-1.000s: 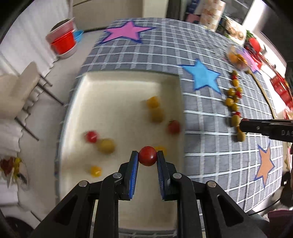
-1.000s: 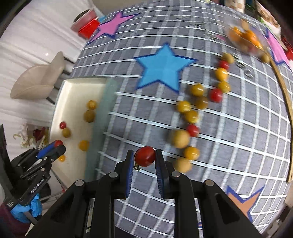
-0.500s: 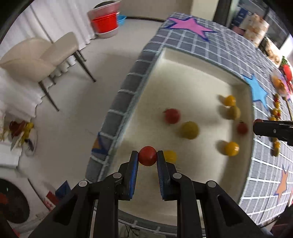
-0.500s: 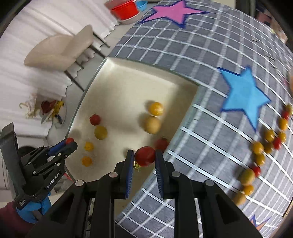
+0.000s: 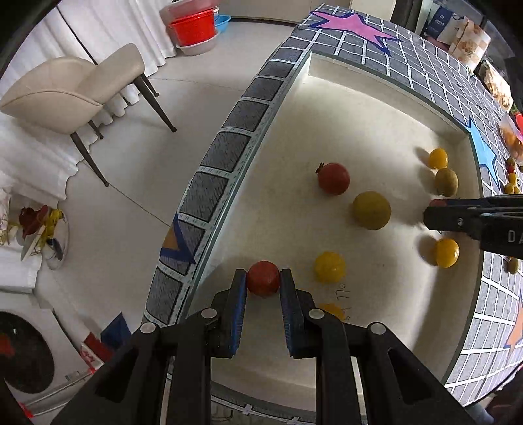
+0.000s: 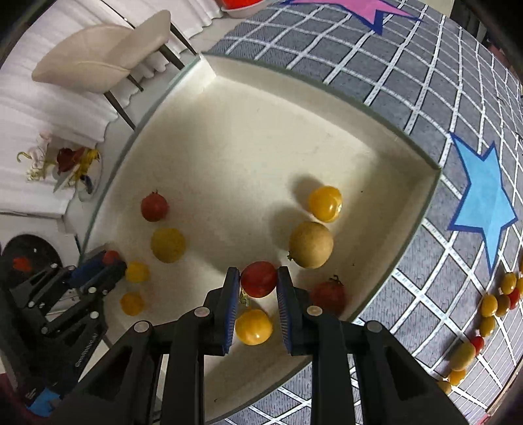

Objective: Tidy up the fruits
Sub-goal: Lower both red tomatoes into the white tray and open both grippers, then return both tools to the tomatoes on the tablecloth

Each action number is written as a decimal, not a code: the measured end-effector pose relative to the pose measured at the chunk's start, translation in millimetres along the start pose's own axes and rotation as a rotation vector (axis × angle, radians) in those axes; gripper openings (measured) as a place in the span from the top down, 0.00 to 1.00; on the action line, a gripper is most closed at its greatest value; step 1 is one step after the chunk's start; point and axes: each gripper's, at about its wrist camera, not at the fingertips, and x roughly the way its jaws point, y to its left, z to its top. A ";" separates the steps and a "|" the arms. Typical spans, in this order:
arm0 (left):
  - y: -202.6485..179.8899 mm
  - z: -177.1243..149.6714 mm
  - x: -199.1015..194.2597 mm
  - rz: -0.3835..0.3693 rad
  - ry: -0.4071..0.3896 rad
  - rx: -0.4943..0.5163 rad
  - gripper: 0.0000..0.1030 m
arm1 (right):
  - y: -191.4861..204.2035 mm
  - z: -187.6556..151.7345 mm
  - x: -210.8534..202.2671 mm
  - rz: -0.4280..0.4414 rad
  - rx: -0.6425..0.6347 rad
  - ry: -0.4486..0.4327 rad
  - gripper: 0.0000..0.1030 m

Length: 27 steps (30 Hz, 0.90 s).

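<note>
My left gripper (image 5: 263, 281) is shut on a small red tomato (image 5: 263, 278), held over the near left part of the cream tray (image 5: 359, 98). My right gripper (image 6: 257, 281) is shut on another red tomato (image 6: 259, 278), hanging over the tray's near right part. It also shows in the left wrist view as the right gripper (image 5: 434, 212), coming in from the right. Several loose fruits lie in the tray: a red one (image 5: 333, 178), a green-yellow one (image 5: 371, 210), yellow ones (image 5: 329, 266) and a brownish round fruit (image 6: 311, 244). In the right wrist view the left gripper (image 6: 109, 261) is low at the left.
The tray sits on a grey checked tablecloth (image 6: 425, 81) with a blue star (image 6: 487, 209). A line of several small fruits (image 6: 490, 307) lies on the cloth at the right. A beige chair (image 5: 75, 88) and red basins (image 5: 193, 27) stand on the floor beyond the table edge.
Both grippers have travelled left from over the cloth side to over the tray and sunk closer to it, each keeping its red tomato. The views have rolled, so the tray looks bigger.
</note>
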 end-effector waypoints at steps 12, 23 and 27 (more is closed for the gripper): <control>-11.2 -1.7 -4.3 0.027 0.000 0.064 0.78 | 14.6 10.0 5.9 -0.001 -0.011 -0.002 0.54; -36.7 -3.1 -23.6 0.033 -0.023 0.154 0.30 | -7.7 -3.3 -42.6 0.028 0.065 -0.113 0.18; -57.3 2.9 -42.7 0.020 -0.057 0.211 0.30 | -36.2 -24.5 -62.2 0.009 0.144 -0.136 0.18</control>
